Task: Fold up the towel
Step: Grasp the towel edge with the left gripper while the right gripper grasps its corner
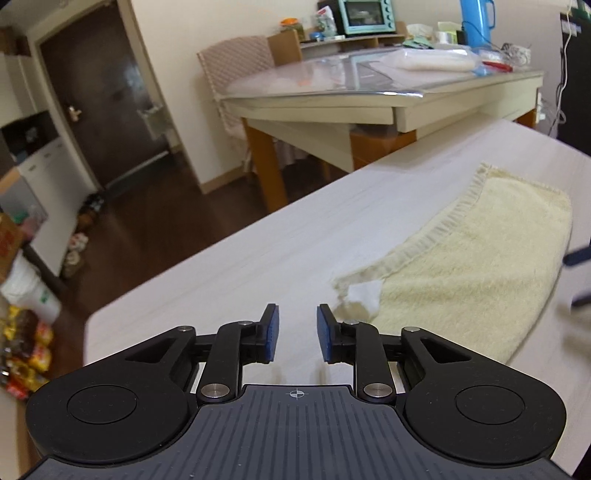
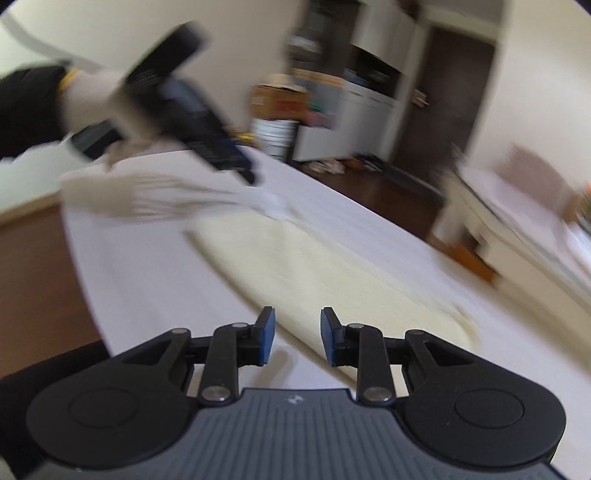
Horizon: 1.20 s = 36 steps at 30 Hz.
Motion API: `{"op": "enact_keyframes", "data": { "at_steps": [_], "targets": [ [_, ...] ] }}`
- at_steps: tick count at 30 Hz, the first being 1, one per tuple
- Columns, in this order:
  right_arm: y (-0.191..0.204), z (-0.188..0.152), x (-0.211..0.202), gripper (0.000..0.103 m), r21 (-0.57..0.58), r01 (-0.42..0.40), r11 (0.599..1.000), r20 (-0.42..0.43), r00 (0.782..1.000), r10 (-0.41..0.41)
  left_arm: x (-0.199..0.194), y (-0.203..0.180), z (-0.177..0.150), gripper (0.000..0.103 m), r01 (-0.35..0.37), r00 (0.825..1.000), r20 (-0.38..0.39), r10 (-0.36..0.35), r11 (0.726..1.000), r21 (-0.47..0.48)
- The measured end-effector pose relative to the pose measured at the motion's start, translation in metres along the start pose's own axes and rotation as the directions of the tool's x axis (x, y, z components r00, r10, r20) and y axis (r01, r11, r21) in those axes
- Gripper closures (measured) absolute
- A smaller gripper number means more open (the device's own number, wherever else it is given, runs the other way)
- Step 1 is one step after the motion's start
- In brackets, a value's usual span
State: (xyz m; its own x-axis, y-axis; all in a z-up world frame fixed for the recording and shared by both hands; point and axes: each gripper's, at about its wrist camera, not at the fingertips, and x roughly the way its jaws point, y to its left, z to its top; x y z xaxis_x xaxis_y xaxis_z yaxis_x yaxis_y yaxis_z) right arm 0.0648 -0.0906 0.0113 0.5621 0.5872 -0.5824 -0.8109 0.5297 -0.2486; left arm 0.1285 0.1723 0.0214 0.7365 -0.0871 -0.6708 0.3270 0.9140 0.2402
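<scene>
Soft, even indoor light; fisheye bending at edges.
Left view mostly sharp; right view motion-blurred everywhere beyond the fingers (image 2: pixel 267 334).

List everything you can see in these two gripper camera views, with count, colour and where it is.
towel: one, pale yellow, lying flat on the white table, right of the left hand-held gripper
white table: one, white, under both grippers
dining table: one, cream top with orange-brown legs, behind the white table
toaster oven: one, mint green, on the shelf at the far wall
thermos jug: one, blue, on the dining table
chair: one, pinkish woven cover, at the dining table
door: one, dark brown, far left
left hand-held gripper: one, black with blue pads, open, empty
right hand-held gripper: one, black with blue pads, open, over the towel's near end
</scene>
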Motion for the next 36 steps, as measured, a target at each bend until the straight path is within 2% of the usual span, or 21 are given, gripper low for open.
{"op": "enact_keyframes", "data": {
  "at_steps": [3,5,10,15,17,19,20,23,25,27,32,36],
  "targets": [
    [0.034,0.024,0.023,0.069,-0.115,-0.015,0.993,0.0,1.0,0.015,-0.011,0.005,-0.007,0.072,-0.013,1.0,0.01,0.013,1.0,-0.023],
    [0.051,0.035,0.038,0.07,-0.174,-0.014,0.985,-0.008,1.0,0.012,-0.021,0.009,-0.015,0.067,-0.015,0.999,0.028,0.016,0.999,-0.046],
    [0.082,0.053,0.071,0.071,-0.322,0.043,0.946,-0.043,0.997,-0.06,-0.04,0.017,-0.032,0.06,-0.019,0.998,0.055,0.023,0.997,-0.071],
    [0.092,0.06,0.093,0.074,-0.392,0.116,0.913,-0.058,0.987,-0.15,-0.058,0.02,-0.045,0.053,-0.021,0.995,0.093,0.027,0.998,-0.06],
    [0.093,0.059,0.101,0.079,-0.412,0.135,0.901,-0.061,0.983,-0.175,-0.061,0.019,-0.049,0.052,-0.012,0.995,0.102,0.017,0.999,-0.044],
    [0.091,0.056,0.106,0.096,-0.416,0.132,0.9,-0.064,0.983,-0.174,-0.06,0.015,-0.052,0.051,-0.004,0.995,0.103,0.007,1.0,-0.021],
    [0.09,0.054,0.109,0.096,-0.417,0.13,0.899,-0.066,0.983,-0.173,-0.059,0.013,-0.054,0.051,-0.001,0.995,0.104,0.001,1.0,-0.005],
    [0.081,0.056,0.099,0.096,-0.368,0.112,0.923,-0.042,0.99,-0.137,-0.059,-0.002,-0.06,0.051,0.012,0.994,0.107,-0.021,0.996,0.085],
    [0.062,0.062,0.081,0.097,-0.265,0.035,0.964,-0.036,0.998,-0.046,-0.059,-0.018,-0.063,0.051,0.023,0.992,0.116,-0.044,0.985,0.17],
    [0.046,0.065,0.066,0.097,-0.196,-0.013,0.98,-0.024,1.0,0.008,-0.059,-0.031,-0.064,0.051,0.025,0.99,0.126,-0.057,0.97,0.242],
    [0.009,0.069,0.021,0.097,-0.067,-0.136,0.988,0.025,0.99,0.138,-0.059,-0.069,-0.061,0.051,0.008,0.983,0.167,-0.082,0.917,0.399],
    [-0.004,0.061,-0.007,0.097,-0.054,-0.192,0.98,0.026,0.981,0.194,-0.054,-0.096,-0.057,0.051,0.007,0.976,0.186,-0.112,0.873,0.487]
  ]
}}
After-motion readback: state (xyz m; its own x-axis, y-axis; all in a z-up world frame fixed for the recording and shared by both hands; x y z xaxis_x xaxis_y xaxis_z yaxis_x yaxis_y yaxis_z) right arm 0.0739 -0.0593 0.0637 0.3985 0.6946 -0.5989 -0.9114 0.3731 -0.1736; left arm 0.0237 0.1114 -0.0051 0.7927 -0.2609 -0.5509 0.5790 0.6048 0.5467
